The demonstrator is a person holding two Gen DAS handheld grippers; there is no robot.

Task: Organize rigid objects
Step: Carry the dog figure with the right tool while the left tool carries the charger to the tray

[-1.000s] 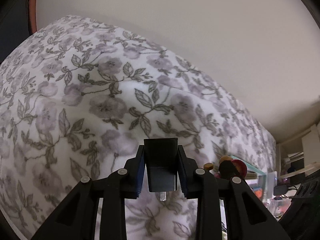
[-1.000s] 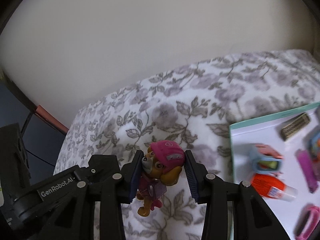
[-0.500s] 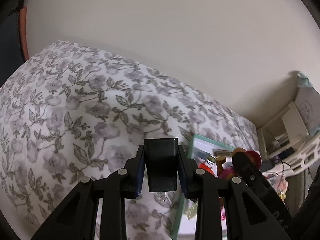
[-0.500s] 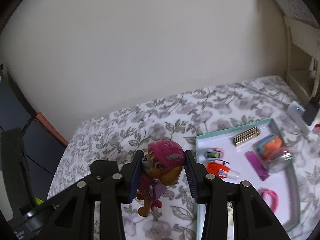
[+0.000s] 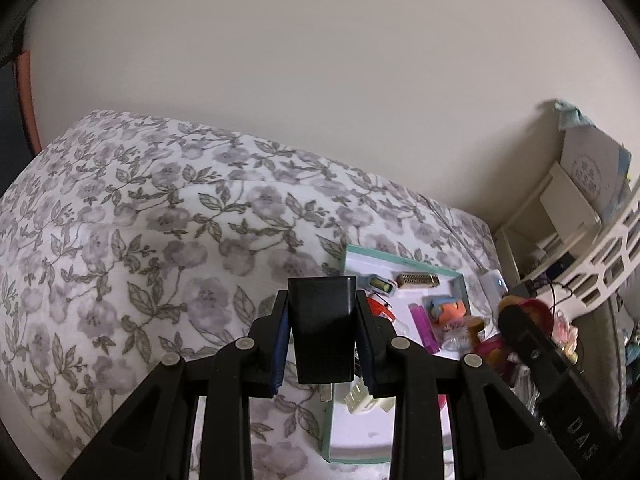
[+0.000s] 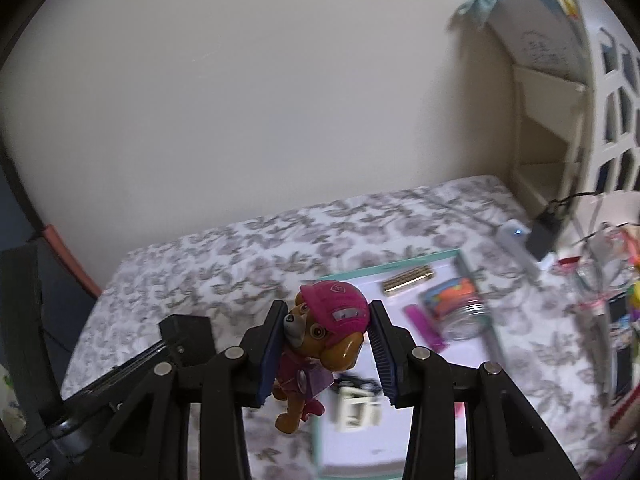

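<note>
**Both jaws loaded above the bed**

A black plastic plug-in charger block [image 5: 322, 336] sits clamped between the left gripper's [image 5: 322, 350] jaws, its metal prong hanging below. A brown toy puppy in a pink cap [image 6: 324, 340] is pinched at the head between the right gripper's [image 6: 326, 354] jaws, feet dangling. Both hang over the floral-sheeted bed [image 5: 160, 240], near the shallow teal-rimmed white tray [image 5: 326, 432] of small items.

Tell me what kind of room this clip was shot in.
Most likely a bedroom, perhaps a child's. A floral bedspread covers what looks like a bed against a plain wall, a white shelf unit stands in the corner, and a teal-edged tray of small toys lies on the bed.
</note>
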